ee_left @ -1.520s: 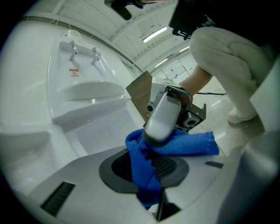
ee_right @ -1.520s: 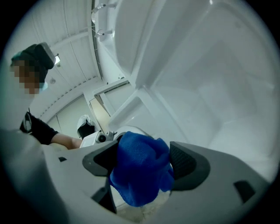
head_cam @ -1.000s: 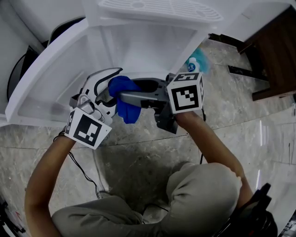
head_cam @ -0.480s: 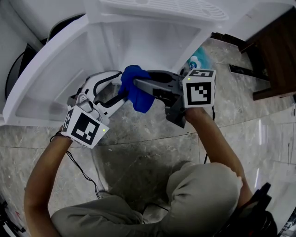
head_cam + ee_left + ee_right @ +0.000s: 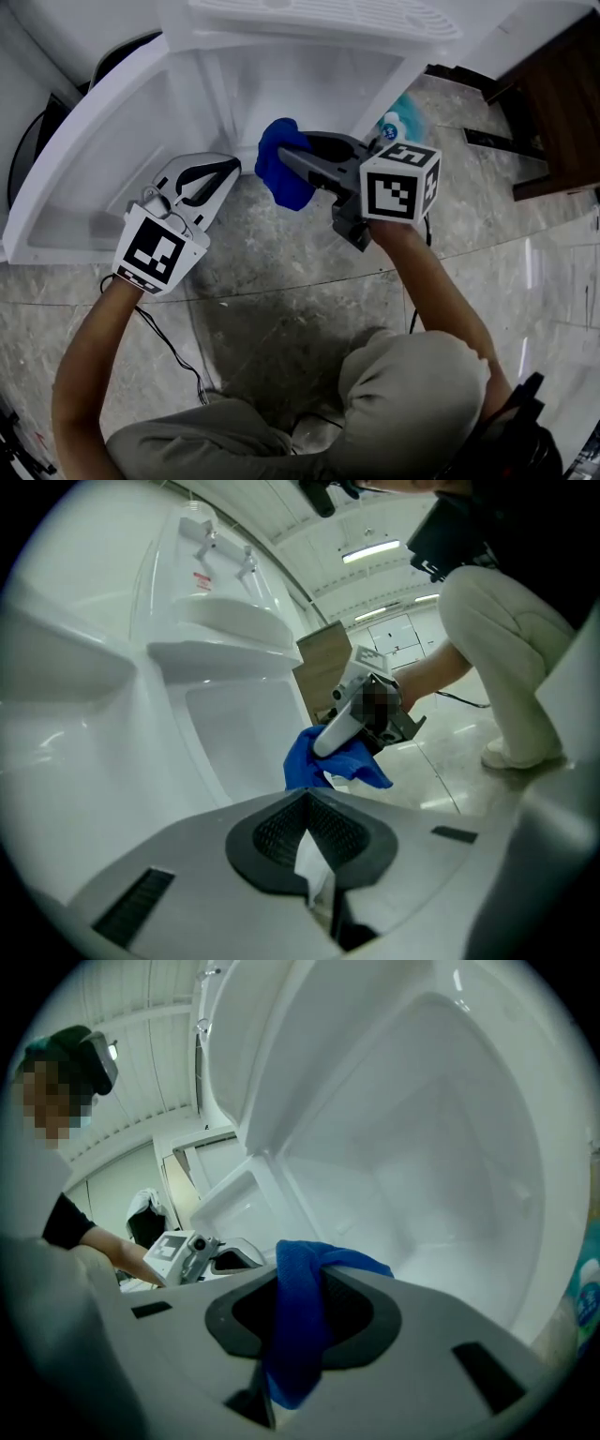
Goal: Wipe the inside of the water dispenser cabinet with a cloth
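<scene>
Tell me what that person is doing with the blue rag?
A person crouches at the open white cabinet, a gripper in each hand, and looks about to wipe inside it. The right gripper is clamped on the blue cloth and holds it at the cabinet's opening. The left gripper has just closed on nothing and sits beside the cloth.

Cabinet (image 5: 309,84) at top centre, door (image 5: 94,159) at upper left; cloth (image 5: 279,183) mid-frame in jaws of right gripper (image 5: 295,161); left gripper (image 5: 225,171) left of cloth.
</scene>
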A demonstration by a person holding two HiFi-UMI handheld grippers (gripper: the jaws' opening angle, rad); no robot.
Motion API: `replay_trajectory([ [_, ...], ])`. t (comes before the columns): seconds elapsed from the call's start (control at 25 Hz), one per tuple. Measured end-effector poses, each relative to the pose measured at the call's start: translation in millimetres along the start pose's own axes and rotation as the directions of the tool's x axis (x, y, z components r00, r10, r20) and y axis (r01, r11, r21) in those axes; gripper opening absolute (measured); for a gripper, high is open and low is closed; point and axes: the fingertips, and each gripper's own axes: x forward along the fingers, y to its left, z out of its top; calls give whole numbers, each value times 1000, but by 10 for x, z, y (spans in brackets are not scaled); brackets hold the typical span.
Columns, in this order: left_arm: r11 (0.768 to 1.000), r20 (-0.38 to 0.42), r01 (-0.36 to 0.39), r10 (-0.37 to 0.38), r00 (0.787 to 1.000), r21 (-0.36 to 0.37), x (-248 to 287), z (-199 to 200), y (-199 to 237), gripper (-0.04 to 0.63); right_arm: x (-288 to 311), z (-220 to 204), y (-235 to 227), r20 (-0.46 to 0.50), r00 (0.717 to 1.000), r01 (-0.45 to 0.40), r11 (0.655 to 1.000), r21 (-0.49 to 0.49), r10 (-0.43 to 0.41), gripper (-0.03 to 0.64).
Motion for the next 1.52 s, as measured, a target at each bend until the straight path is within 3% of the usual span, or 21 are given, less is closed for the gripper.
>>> replay_trajectory([
  [0.2,998,-26,-2,0,1000,-60,-39,-107,-1,6,148,8,-338,52,983,179,973,-144,-173,78],
  [0.32,996,-42,-1,-2,999,-94,-106,-210,-53,6,275,79,-661,110,948,316,916,-246,-298,78],
  [0.4,993,-55,-5,-2,998,-117,-182,-278,-65,6,382,264,-789,194,924,375,878,-296,-329,78],
  [0.52,991,-78,-17,7,997,-135,-323,-380,-53,6,508,741,-699,411,874,410,848,-337,-260,78],
  [0.64,985,-98,-56,40,994,-165,-446,-474,15,6,539,1171,-458,597,787,444,815,-373,-155,78],
  [0.72,970,-104,-101,80,991,-221,-529,-507,92,6,574,1344,-332,662,742,456,806,-378,-109,78],
  [0.8,948,-107,-144,118,987,-283,-589,-519,163,6,656,1479,-269,690,718,456,807,-375,-85,78],
  [1.12,934,-114,-161,131,985,-320,-695,-499,143,6,915,1763,-606,712,678,532,791,-303,-184,78],
  [1.32,934,-96,-152,128,987,-322,-706,-411,78,6,1074,1911,-829,671,706,568,748,-344,-228,78],
  [1.52,937,-92,-133,109,990,-323,-659,-411,18,6,938,1754,-580,684,708,540,759,-363,-177,78],
])
